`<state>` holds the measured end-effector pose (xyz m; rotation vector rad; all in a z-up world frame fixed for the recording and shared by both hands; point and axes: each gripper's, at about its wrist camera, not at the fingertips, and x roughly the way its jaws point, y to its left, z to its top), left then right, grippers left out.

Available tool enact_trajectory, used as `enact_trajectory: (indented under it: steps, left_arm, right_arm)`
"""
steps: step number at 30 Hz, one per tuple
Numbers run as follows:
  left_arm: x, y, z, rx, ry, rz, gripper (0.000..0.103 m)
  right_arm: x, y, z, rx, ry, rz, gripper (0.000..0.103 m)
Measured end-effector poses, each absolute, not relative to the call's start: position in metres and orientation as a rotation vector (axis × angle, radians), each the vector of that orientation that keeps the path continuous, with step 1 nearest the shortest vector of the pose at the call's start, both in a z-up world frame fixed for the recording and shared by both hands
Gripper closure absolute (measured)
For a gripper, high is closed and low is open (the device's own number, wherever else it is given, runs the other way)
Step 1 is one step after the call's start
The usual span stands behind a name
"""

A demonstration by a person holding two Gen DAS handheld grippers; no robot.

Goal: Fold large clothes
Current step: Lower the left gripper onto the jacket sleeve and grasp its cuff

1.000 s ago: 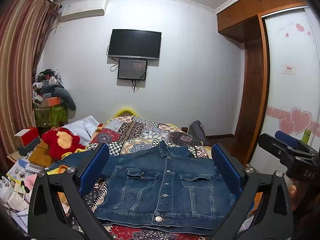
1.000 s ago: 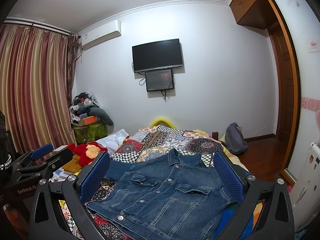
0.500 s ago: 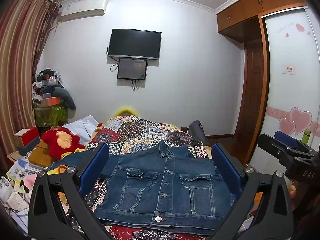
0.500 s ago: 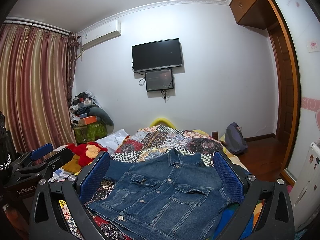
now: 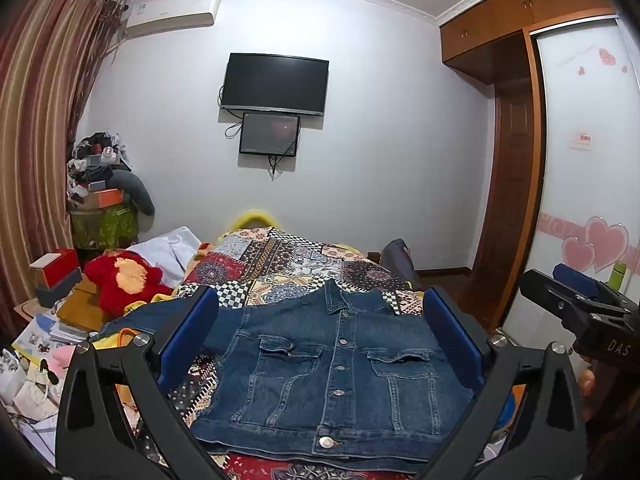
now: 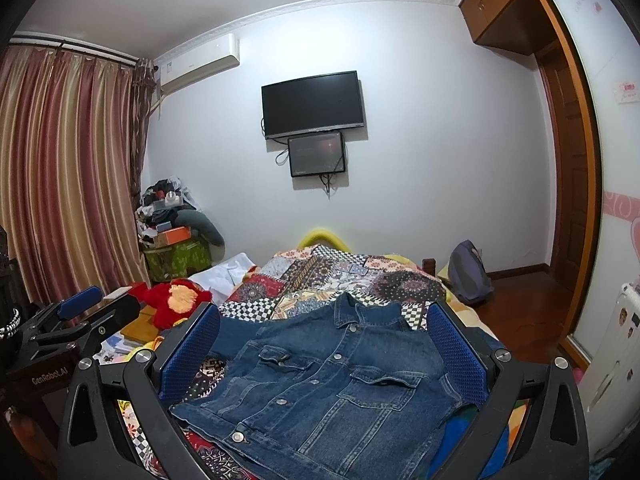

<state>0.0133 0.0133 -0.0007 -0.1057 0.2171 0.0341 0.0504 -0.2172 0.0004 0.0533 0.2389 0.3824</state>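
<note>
A blue denim jacket (image 5: 336, 372) lies buttoned and face up on the patchwork bedspread (image 5: 288, 256), collar toward the far wall, one sleeve stretching out to the left. My left gripper (image 5: 320, 340) hovers above its near hem, open, with nothing between the blue pads. In the right wrist view the same denim jacket (image 6: 320, 384) lies below my right gripper (image 6: 324, 348), which is also open and empty. The right gripper (image 5: 576, 304) shows at the right edge of the left wrist view. The left gripper (image 6: 76, 320) shows at the left edge of the right wrist view.
A red plush toy (image 5: 120, 280) and a white pillow (image 5: 168, 248) lie left of the bed, beside boxes and papers (image 5: 44, 340). A cluttered green stand (image 5: 102, 216) fills the far left corner. A dark backpack (image 6: 468, 276) rests on the floor to the right. A wardrobe (image 5: 584, 200) lines the right wall.
</note>
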Motion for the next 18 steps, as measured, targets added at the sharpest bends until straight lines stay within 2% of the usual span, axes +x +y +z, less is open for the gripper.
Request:
enact_trajectory:
  steps: [9, 18]
  left_arm:
    - [0.068, 0.054, -0.010, -0.120, 0.277, 0.076, 0.000]
    - [0.150, 0.134, -0.040, -0.188, 0.400, 0.211, 0.000]
  right_arm:
    - [0.103, -0.190, -0.004, 0.013, 0.291, 0.380, 0.000]
    - [0.199, -0.153, -0.017, -0.036, 0.394, 0.392, 0.000]
